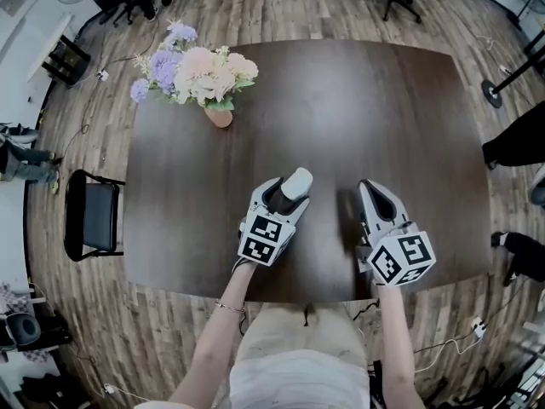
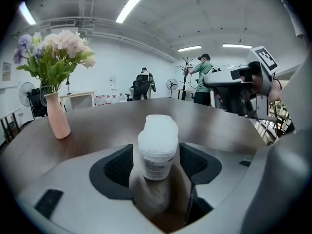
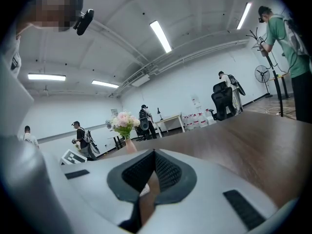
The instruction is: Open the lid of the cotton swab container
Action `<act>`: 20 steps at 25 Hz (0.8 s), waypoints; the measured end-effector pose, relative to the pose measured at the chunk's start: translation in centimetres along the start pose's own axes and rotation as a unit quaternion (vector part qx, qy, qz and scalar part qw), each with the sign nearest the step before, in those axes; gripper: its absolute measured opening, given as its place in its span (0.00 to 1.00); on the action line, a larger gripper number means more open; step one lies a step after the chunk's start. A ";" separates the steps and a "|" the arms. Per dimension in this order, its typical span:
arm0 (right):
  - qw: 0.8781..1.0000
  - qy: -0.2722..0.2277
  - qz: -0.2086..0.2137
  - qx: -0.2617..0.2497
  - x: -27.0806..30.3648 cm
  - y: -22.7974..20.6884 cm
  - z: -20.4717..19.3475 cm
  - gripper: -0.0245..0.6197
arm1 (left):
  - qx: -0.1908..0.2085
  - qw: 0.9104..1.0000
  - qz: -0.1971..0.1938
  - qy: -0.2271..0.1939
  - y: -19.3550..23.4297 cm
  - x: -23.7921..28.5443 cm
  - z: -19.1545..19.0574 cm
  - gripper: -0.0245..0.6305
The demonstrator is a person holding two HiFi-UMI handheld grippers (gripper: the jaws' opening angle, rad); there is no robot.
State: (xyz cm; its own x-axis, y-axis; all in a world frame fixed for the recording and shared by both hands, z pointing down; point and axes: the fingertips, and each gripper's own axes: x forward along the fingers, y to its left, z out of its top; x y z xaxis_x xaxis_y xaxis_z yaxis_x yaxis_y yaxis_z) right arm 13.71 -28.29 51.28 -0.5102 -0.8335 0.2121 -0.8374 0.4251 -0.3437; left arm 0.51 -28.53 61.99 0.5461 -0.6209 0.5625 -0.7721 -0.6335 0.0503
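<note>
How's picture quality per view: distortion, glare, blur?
Head view: heavy fisheye, so the table edges bow; the light is even, with a mild sheen on the dark top. Left gripper view: the cotton swab container sits close to the lens, soft and washed-out white; the ceiling strip light clips. Right gripper view: dark round vignette, bright overhead glare, soft foreground.

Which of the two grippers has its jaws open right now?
The left gripper: its jaws stand apart around the white plastic cotton swab container; the right gripper is shut.
</note>
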 end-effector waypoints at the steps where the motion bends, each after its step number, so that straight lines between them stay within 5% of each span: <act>1: 1.000 -0.001 0.000 0.000 0.0 -0.1 0.0 0.07 | 0.004 1.000 0.000 0.007 0.0 0.3 -0.2 0.50; 7: 1.000 -0.003 -0.003 0.001 0.1 -0.2 0.1 0.07 | 0.020 0.999 0.005 0.028 0.4 1.5 -1.1 0.40; 20: 1.000 -0.009 0.011 -0.014 -0.8 -0.2 2.6 0.07 | 0.010 0.999 -0.027 0.032 -0.8 -0.4 0.8 0.38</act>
State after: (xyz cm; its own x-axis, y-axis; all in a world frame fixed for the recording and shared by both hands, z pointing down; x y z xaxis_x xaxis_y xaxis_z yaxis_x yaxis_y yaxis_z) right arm 14.80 -28.59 48.77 -0.5259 -0.8294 0.1884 -0.8310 0.4538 -0.3218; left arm 1.18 -28.13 61.09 0.5651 -0.5545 0.6109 -0.7346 -0.6753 0.0665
